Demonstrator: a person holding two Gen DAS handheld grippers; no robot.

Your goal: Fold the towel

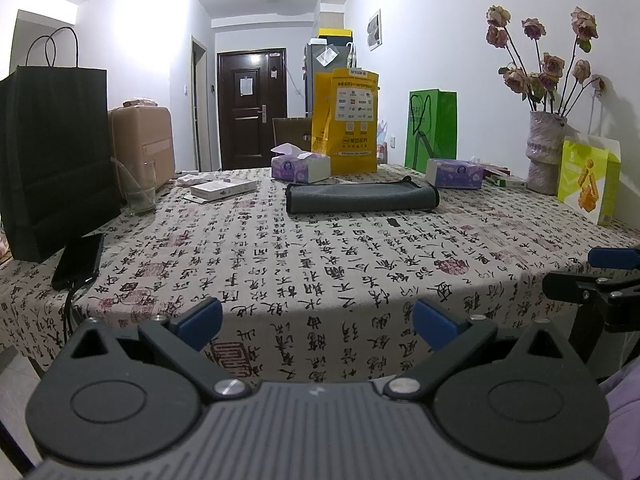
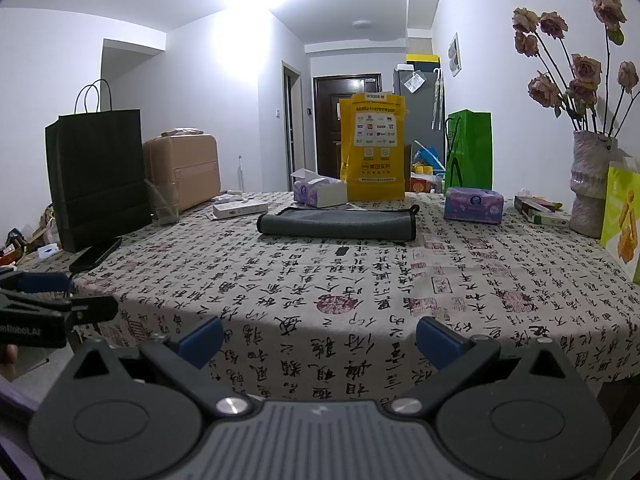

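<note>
A dark grey towel (image 1: 362,198) lies folded flat on the far half of the table, on a calligraphy-print tablecloth (image 1: 320,264); it also shows in the right wrist view (image 2: 338,223). My left gripper (image 1: 318,326) is open and empty at the table's near edge, well short of the towel. My right gripper (image 2: 320,338) is open and empty, also at the near edge. The right gripper shows at the right edge of the left wrist view (image 1: 600,280). The left gripper shows at the left edge of the right wrist view (image 2: 44,304).
A black paper bag (image 1: 56,152), a glass (image 1: 140,192) and a phone (image 1: 78,260) stand at the left. Tissue boxes (image 1: 300,168), a yellow bag (image 1: 346,120) and a green bag (image 1: 432,128) line the back. A flower vase (image 1: 546,152) stands at the right.
</note>
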